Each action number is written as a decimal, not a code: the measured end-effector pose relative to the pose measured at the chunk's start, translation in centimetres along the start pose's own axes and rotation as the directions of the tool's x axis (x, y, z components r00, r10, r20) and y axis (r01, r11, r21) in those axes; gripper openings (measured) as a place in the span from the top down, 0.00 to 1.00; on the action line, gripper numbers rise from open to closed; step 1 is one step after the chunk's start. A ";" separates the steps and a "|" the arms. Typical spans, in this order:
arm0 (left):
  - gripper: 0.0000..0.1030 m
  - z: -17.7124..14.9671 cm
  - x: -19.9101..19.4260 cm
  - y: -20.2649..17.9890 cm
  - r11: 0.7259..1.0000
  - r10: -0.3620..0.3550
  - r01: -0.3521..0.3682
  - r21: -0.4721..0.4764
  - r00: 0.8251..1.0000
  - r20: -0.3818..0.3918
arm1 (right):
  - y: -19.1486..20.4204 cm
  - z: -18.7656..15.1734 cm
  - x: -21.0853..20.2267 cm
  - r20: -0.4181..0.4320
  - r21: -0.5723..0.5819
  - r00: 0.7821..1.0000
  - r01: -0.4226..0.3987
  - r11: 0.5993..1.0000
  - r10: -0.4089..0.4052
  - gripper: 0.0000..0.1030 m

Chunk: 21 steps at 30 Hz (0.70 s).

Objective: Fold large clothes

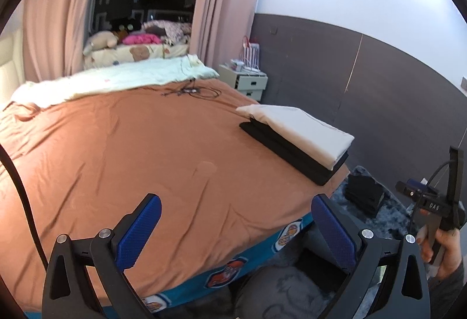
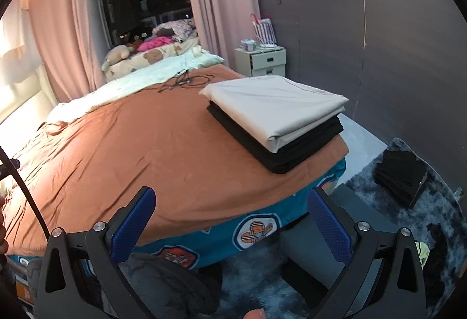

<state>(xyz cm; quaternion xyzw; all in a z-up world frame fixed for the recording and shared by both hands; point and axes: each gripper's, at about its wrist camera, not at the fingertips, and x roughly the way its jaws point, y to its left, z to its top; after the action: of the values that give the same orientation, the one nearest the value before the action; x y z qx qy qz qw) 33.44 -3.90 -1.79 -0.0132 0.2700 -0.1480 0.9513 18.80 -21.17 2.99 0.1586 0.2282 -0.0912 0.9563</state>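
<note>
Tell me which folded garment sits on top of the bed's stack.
The cream folded garment; the black folded one lies beneath it.

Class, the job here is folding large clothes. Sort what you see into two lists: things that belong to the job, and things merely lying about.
Belongs to the job:
- folded beige garment, on top of the stack
- folded black garment beneath it
- left gripper, open, empty
- right gripper, open, empty

Lying about:
- cables on the bed
- plush toy
- bedside cabinet
- dark clothes on the rug
</note>
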 end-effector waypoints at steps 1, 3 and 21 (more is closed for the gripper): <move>0.00 -0.4 -0.7 0.1 1.000 0.007 -0.007 0.003 1.000 0.011 | 0.2 -0.4 -0.5 0.005 -0.006 1.000 -0.001 1.000 0.001 0.00; 0.00 -1.2 -2.3 0.4 1.000 0.027 -0.027 0.014 0.999 0.030 | 0.7 -1.4 -1.9 0.020 -0.022 1.000 -0.001 1.000 0.001 0.00; 0.00 -8.8 -12.3 0.9 0.991 0.116 -0.122 0.051 0.987 0.112 | 2.5 -8.5 -8.0 0.117 -0.006 0.991 -0.063 0.998 0.063 0.00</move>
<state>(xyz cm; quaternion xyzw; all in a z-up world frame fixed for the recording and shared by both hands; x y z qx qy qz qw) 19.19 1.00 -3.15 0.0221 0.2137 -0.0978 0.9717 8.91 -15.07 0.15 0.1592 0.1666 -0.0700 0.9706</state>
